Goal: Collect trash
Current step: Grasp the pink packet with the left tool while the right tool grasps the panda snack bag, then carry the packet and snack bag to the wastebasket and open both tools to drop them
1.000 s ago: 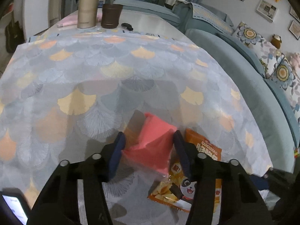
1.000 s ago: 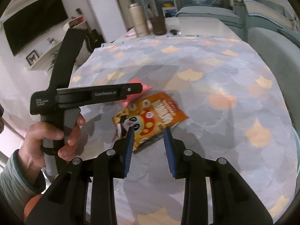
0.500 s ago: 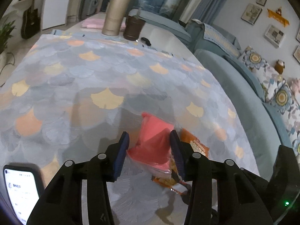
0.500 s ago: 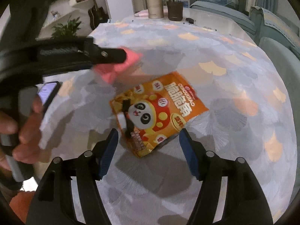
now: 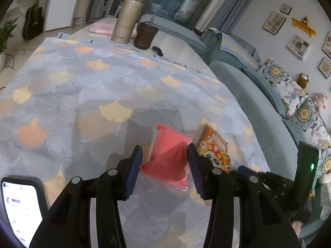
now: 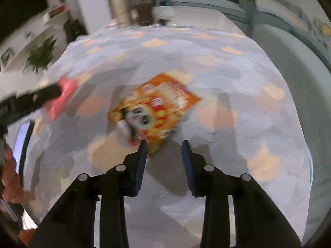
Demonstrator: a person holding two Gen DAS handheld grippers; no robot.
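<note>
Between the blue pads of the left gripper (image 5: 164,155) sits a pink packet in clear plastic wrap (image 5: 170,155), pinched at its sides and held over the fan-patterned grey, yellow and orange tablecloth (image 5: 82,95). Just right of it an orange snack bag printed with a panda (image 6: 155,111) lies flat on the cloth. Seen from the blurred right wrist view, the right gripper (image 6: 164,144) has just been closing; its jaws stand narrow with a gap, the left pad at the bag's near corner, nothing pressed between them. At the table's far end stand a tall beige metal flask (image 5: 126,19) and a dark brown cup (image 5: 144,35).
</note>
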